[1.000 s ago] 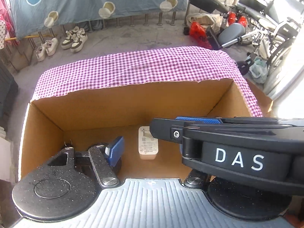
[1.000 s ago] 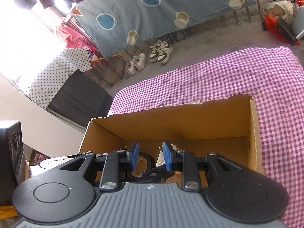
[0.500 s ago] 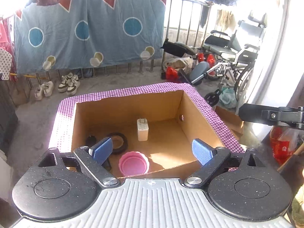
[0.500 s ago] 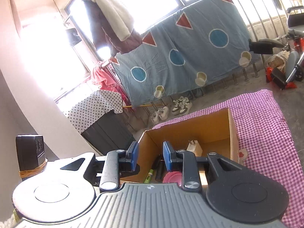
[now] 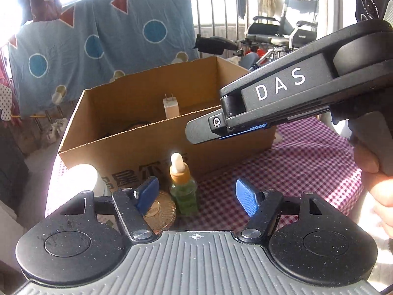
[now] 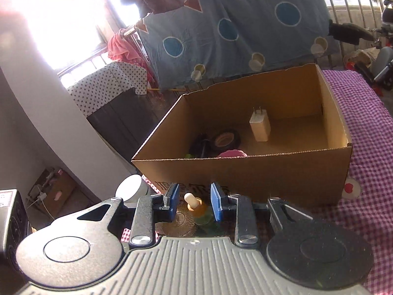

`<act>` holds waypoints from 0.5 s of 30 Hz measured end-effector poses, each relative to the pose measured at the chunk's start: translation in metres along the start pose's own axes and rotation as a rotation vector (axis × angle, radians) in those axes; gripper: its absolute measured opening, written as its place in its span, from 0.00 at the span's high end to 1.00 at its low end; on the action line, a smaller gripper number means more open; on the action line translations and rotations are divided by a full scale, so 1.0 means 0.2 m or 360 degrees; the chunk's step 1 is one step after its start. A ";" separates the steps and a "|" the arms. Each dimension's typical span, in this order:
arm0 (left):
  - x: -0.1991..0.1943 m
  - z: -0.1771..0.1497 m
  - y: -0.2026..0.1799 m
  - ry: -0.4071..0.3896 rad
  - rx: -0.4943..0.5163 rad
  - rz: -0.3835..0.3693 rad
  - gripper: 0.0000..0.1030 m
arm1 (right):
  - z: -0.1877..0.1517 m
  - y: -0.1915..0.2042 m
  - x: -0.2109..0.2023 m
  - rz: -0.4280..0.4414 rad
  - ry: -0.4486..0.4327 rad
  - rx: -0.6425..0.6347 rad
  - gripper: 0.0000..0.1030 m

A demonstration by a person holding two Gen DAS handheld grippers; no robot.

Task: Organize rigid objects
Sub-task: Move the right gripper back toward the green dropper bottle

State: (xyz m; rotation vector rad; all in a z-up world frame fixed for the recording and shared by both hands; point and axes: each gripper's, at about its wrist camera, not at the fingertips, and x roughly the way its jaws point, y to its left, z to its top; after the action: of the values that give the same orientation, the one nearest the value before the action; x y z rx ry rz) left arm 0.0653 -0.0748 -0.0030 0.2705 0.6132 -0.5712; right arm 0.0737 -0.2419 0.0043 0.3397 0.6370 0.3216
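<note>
Dropper bottle: base hidden | left gripper released, just narrowed | right gripper released, empty

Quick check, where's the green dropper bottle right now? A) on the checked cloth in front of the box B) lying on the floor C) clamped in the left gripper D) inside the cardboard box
A: the dropper bottle stands upright on the checked cloth in front of the cardboard box, beside a gold lid, with no pad touching it.
</note>
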 end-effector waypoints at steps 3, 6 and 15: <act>0.05 0.00 0.03 -0.0014 -0.0021 0.0026 0.45 | 0.00 0.04 0.08 -0.0021 0.0053 -0.0069 0.72; 0.08 0.00 0.07 -0.0008 -0.0043 0.0049 0.53 | 0.00 0.06 0.14 -0.0018 0.0093 -0.0106 0.72; 0.12 -0.02 0.10 -0.0002 -0.0101 0.0017 0.72 | -0.01 0.06 0.20 -0.0023 0.0142 -0.0150 0.81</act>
State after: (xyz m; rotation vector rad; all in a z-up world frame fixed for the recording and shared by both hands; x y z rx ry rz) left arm 0.0904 -0.0677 -0.0204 0.2136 0.6272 -0.5408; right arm 0.1012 -0.2158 -0.0129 0.2315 0.7092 0.3532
